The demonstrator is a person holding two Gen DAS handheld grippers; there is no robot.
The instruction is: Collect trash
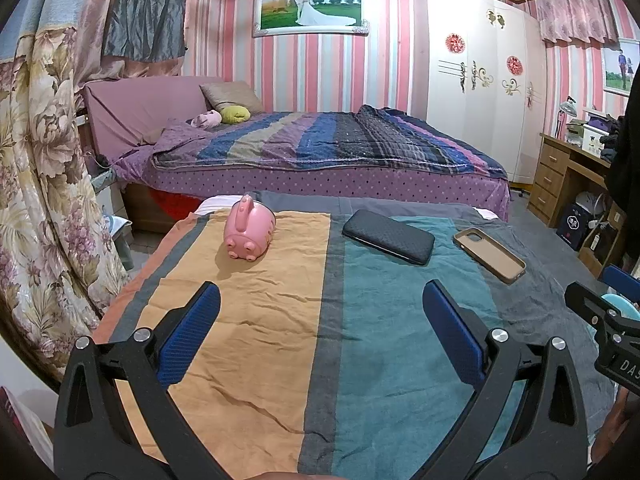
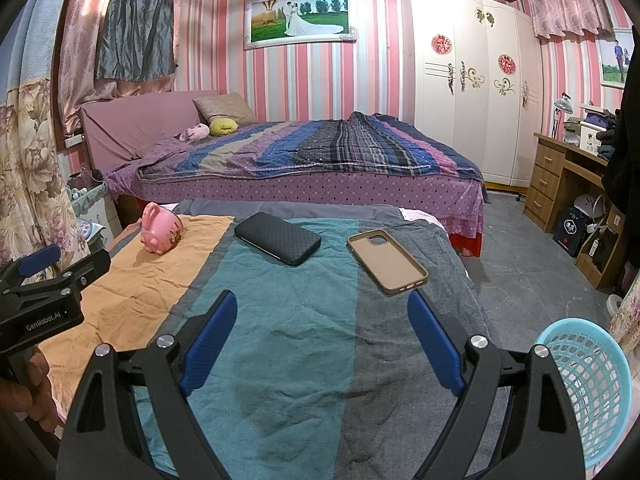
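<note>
On a striped cloth-covered table (image 1: 256, 332) lie a pink pig-shaped mug (image 1: 249, 229) tipped on its side, a black phone case (image 1: 389, 237) and a tan phone case (image 1: 489, 255). In the right wrist view the same pink mug (image 2: 161, 232), black case (image 2: 277, 239) and tan case (image 2: 386, 261) lie further left. My left gripper (image 1: 320, 300) is open above the orange and teal stripes, nothing between its blue pads. My right gripper (image 2: 322, 308) is open too, just short of the tan case. A light blue mesh basket (image 2: 592, 392) stands at the table's right side.
A bed (image 1: 320, 148) with a striped quilt stands behind the table. A white wardrobe (image 1: 480, 80) and a wooden desk (image 1: 568, 184) line the right wall. Flowered curtains (image 1: 40, 200) hang at the left. Grey floor tiles (image 2: 520, 264) lie between table and desk.
</note>
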